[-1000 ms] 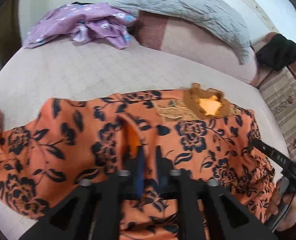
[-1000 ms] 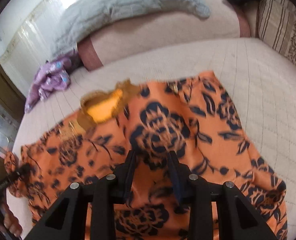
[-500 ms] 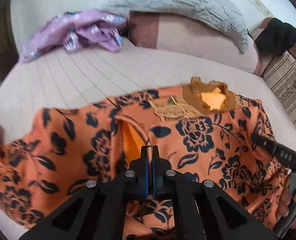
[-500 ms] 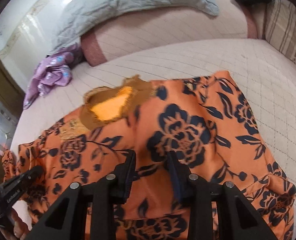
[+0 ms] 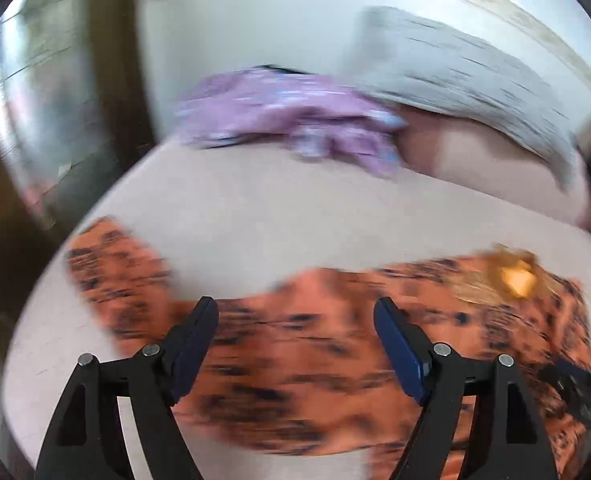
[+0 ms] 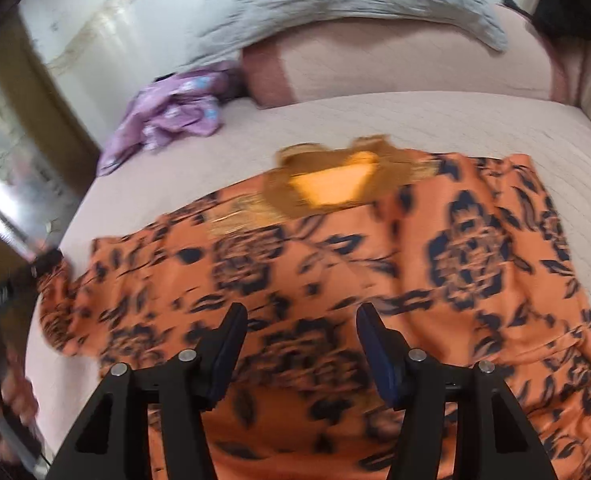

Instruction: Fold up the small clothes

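Observation:
An orange garment with dark blue flowers (image 6: 375, 264) lies spread flat on the pinkish bed, its brown neckline (image 6: 335, 184) towards the pillows. It also shows, blurred, in the left wrist view (image 5: 295, 344). My left gripper (image 5: 295, 320) is wide open and empty above the garment's left part, near a sleeve (image 5: 115, 276). My right gripper (image 6: 301, 320) is open and empty above the garment's middle. The left gripper's body shows at the left edge of the right wrist view (image 6: 23, 280).
A crumpled purple garment (image 6: 171, 120) lies at the back left of the bed (image 6: 415, 120). A grey quilted pillow (image 6: 335, 0) rests on a pink bolster (image 6: 395, 60) behind. A dark item (image 6: 563, 12) sits at the back right. The bed's left edge drops off by a wooden frame.
My left gripper let go of the garment's fold, opened wide and swung left and up. My right gripper opened wider and drew back a little.

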Demonstrator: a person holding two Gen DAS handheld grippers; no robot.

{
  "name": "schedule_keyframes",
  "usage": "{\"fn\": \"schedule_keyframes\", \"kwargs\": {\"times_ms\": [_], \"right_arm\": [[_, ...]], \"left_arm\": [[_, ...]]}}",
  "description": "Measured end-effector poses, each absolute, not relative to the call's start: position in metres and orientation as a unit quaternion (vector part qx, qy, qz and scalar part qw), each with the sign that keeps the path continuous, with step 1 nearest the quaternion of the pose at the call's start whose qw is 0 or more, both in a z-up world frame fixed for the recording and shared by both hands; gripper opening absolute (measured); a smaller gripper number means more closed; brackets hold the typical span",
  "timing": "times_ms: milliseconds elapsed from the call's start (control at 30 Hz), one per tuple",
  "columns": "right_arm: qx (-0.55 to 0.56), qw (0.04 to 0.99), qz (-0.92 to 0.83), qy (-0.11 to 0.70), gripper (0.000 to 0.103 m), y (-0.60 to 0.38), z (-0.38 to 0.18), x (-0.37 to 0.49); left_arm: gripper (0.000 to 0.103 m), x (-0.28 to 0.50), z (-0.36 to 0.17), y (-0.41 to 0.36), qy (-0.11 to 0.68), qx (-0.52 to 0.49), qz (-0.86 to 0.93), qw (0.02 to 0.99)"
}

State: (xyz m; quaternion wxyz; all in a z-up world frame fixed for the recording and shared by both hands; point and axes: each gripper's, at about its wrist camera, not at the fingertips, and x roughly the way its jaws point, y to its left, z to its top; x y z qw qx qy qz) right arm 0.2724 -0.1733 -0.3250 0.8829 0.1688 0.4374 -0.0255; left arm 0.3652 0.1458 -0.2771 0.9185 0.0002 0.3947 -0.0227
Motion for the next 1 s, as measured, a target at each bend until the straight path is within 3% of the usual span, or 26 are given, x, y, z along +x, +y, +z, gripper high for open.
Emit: {"fn": "schedule_keyframes", "kwargs": {"times_ms": [133, 300, 433, 500, 533, 600, 667, 733, 767, 1000], "right_arm": [[0.154, 0.883, -0.001, 0.443, 0.061, -0.141, -0.328, 0.272], [0.137, 0.884, 0.016, 0.448, 0.061, -0.117, -0.334, 0.264], [0.130, 0.882, 0.020, 0.453, 0.061, -0.109, -0.338, 0.265], [0.129, 0.883, 0.019, 0.451, 0.061, -0.109, -0.337, 0.264], [0.129, 0.884, 0.019, 0.450, 0.061, -0.109, -0.336, 0.263], [0.130, 0.885, 0.018, 0.448, 0.061, -0.110, -0.335, 0.263], [0.133, 0.884, 0.017, 0.447, 0.061, -0.114, -0.335, 0.262], [0.137, 0.885, 0.013, 0.445, 0.061, -0.118, -0.334, 0.260], [0.141, 0.885, 0.012, 0.444, 0.061, -0.121, -0.334, 0.259], [0.169, 0.892, -0.002, 0.418, 0.061, -0.149, -0.330, 0.246]], "left_arm": [[0.085, 0.381, -0.290, 0.227, 0.425, -0.067, 0.090, 0.898], [0.085, 0.388, -0.329, 0.320, 0.465, -0.233, 0.147, 0.841], [0.083, 0.396, -0.357, 0.339, 0.481, -0.325, 0.116, 0.806], [0.081, 0.399, -0.356, 0.331, 0.465, -0.310, 0.115, 0.821], [0.076, 0.403, -0.356, 0.328, 0.461, -0.306, 0.100, 0.827], [0.039, 0.415, -0.363, 0.319, 0.471, -0.325, 0.054, 0.819], [0.037, 0.419, -0.367, 0.311, 0.471, -0.314, 0.060, 0.822], [0.023, 0.421, -0.364, 0.303, 0.465, -0.304, 0.067, 0.829], [0.009, 0.423, -0.362, 0.298, 0.464, -0.309, 0.057, 0.829], [0.008, 0.428, -0.316, 0.242, 0.421, -0.221, -0.014, 0.880]]}}
